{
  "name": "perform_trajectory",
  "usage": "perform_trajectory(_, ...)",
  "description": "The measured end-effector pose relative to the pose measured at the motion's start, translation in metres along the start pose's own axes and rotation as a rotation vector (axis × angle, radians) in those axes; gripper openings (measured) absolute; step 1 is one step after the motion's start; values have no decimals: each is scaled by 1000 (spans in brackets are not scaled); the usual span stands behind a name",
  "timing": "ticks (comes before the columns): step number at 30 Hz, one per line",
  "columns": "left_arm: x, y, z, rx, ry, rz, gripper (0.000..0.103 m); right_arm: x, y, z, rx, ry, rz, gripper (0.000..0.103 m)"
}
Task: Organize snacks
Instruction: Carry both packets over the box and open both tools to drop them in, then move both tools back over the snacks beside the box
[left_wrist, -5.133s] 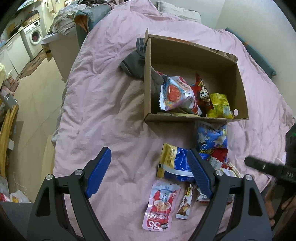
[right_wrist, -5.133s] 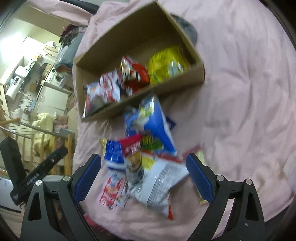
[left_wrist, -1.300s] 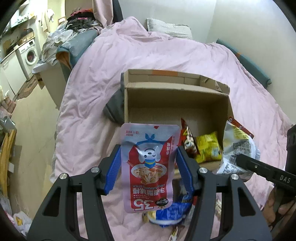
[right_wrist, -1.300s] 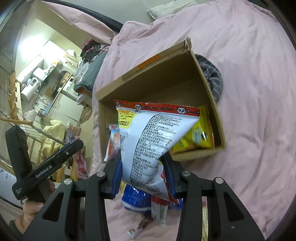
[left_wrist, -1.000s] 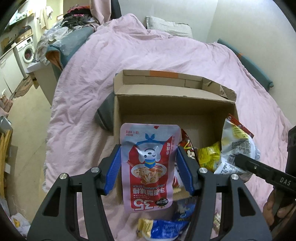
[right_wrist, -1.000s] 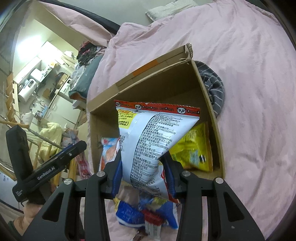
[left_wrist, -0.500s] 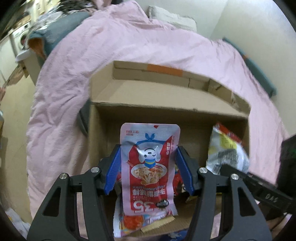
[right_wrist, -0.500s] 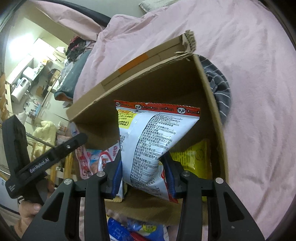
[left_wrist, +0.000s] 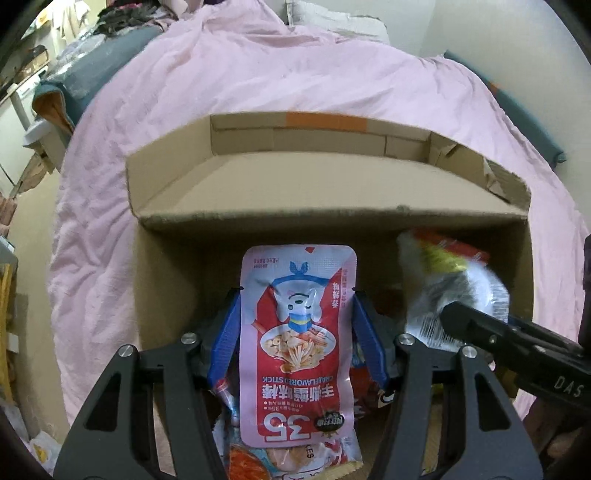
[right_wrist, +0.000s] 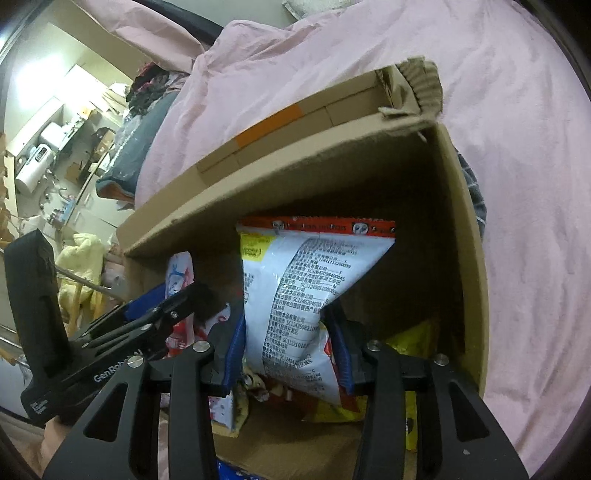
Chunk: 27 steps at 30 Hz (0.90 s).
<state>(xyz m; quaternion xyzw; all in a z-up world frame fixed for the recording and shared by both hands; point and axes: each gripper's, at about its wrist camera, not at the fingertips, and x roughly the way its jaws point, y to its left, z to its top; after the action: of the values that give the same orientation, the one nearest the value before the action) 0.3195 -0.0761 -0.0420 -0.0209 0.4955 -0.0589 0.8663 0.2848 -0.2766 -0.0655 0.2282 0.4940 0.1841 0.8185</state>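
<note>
1. The cardboard box (left_wrist: 332, 206) is sitting open on the pink bedspread (left_wrist: 258, 81), and everything below is placed against it.
2. The left gripper (left_wrist: 297, 332) is reaching into the box's near left part, its blue pads (left_wrist: 227, 339) pressing both edges of the pink and red crab-stick pouch (left_wrist: 297, 332); the jaws are standing partly apart, only as wide as the pouch.
3. That pouch is hanging upside down inside the box, above other snack packets (left_wrist: 295, 454) lying on the box floor.
4. The right gripper (right_wrist: 290, 350) is reaching into the box's right half with the white and red chip bag (right_wrist: 299, 295) between its blue pads (right_wrist: 236, 354); its jaws are opening, and the pads are lying against the pinched lower part of the bag.
5. The chip bag is standing upright inside the box, its top edge below the far wall's rim.
6. A yellow packet (right_wrist: 417, 339) is lying in the box's right near corner, partly behind the right gripper.
7. A grey striped cloth (right_wrist: 474, 195) is lying just outside the box's right wall.
8. A blue packet (right_wrist: 236, 472) is showing just outside the box's near wall.
</note>
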Motion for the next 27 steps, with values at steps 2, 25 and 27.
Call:
perform_trajectory(2, -3, -1, 1, -1, -9, -8, 56, 0, 1, 0, 0, 6, 6, 45)
perform_trajectory(25, -31, 16, 2, -52, -111, -2, 86, -45, 5, 7, -23, -127, 6, 91)
perform_trajectory(27, -35, 16, 1, -50, -118, -1, 86, -51, 5, 5, -22, -140, 3, 91)
